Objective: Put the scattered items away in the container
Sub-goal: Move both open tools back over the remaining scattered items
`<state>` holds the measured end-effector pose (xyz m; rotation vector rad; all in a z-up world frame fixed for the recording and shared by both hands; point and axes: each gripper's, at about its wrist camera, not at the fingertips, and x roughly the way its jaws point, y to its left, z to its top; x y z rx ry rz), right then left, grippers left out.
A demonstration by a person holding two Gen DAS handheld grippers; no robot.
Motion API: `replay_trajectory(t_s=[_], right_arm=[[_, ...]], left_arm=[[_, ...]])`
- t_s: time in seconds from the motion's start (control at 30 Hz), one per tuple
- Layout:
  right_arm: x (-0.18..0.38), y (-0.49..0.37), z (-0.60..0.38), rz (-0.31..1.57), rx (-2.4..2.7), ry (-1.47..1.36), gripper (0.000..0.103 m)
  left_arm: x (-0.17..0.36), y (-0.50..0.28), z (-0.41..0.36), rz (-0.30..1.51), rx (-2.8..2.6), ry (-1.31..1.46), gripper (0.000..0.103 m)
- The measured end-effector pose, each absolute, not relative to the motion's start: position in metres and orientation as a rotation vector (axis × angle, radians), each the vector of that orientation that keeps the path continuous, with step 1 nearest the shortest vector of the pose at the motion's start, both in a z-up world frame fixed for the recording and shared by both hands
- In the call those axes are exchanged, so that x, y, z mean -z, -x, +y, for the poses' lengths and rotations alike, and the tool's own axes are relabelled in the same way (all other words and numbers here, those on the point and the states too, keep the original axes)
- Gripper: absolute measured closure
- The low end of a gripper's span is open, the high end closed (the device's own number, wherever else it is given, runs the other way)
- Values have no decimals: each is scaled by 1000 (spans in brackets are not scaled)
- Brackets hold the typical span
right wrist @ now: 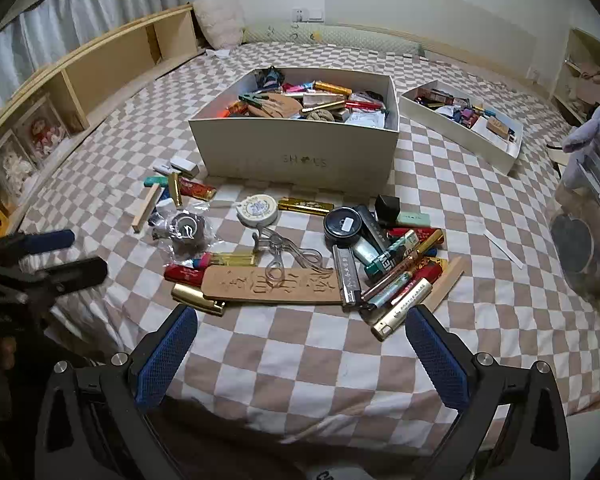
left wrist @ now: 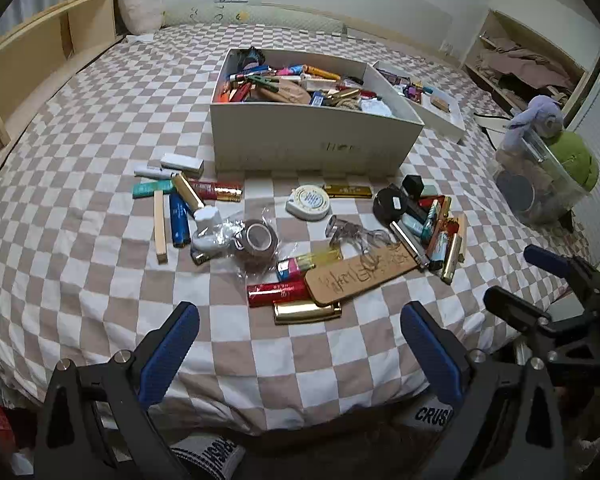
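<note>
While both hang over the near bed edge:
Left tongs (left wrist: 300, 344): spread wide, empty.
Right tongs (right wrist: 302, 346): spread wide, empty.
Scattered items (right wrist: 272, 284): on checkered bed (right wrist: 300, 360), before the box.
White box (right wrist: 296, 152): mid-bed, already heaped.

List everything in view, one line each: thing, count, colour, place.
shoe box: one, white, mid-bed, already heaped with small items
shallow tray: one, white, right of the shoe box, partly filled
scattered items: many, mixed colours, loose in front of the shoe box
wooden plaque: one, tan, carved, nearest among the scattered items
round tin: one, black, right cluster
tape roll: one, brown, in clear wrap
bedspread: one, beige-and-white checks
plush toy: one, purple, right edge
left gripper: one, blue pads, open, empty
right gripper: one, blue pads, open, empty
</note>
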<state>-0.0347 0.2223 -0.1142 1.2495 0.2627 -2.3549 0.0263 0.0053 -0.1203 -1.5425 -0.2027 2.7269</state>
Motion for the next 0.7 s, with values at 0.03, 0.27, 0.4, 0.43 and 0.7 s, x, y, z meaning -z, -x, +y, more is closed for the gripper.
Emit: replay_trajectory(t_s=[0.03,0.27,0.4,0.43,0.7], right_arm=[[115,33,221,272,2355,-1248,0],[121,34,216,312,2348,-1259,0],[123,34,218,304,2344,-1262,0],[123,34,219,297,2346,-1261,0],[122,37,240,210,2401,-1251,0]], left_arm=[[122,-28,6,-198,-2729,1545,2],[135,-32,9,-148,-2744,1582,2],[134,-34,15,-106,-2745,1558,2],[135,-34,16,-102,-2746,1554,2],[144,-35,25,-61,-2737,1538,2]])
